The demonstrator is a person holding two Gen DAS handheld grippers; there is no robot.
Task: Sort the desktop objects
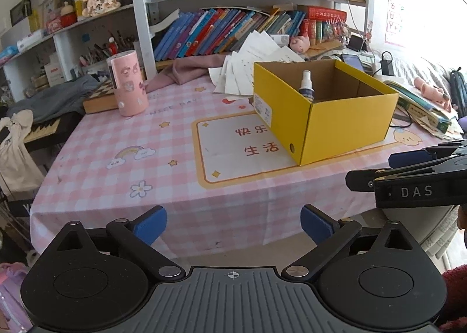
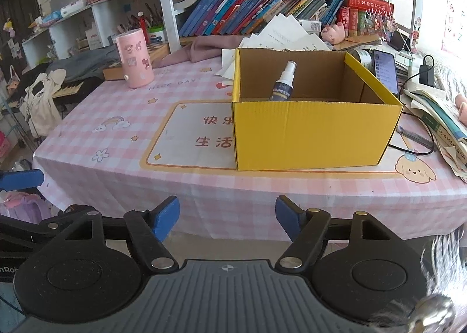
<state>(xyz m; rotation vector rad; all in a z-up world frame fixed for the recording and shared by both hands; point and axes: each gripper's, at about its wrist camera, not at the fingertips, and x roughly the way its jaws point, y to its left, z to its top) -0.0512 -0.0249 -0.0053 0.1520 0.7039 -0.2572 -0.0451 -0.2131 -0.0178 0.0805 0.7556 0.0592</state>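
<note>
Both grippers, left and right, hold fingers apart and empty; spray bottle leans inside yellow box

My left wrist camera looks forward and down along my left gripper from just off the near edge of the table, set toward its left half. It faces the bookshelf at the back. My right wrist camera sits beside it, further right, facing the same way past my right gripper and squarely at the front of the yellow box. Both stand back from the table rather than over it. They share the box, the spray bottle inside it, the pink cylinder and the shelf. Each catches the other gripper at its rim, though fisheye bending probably exaggerates the gap.
</note>
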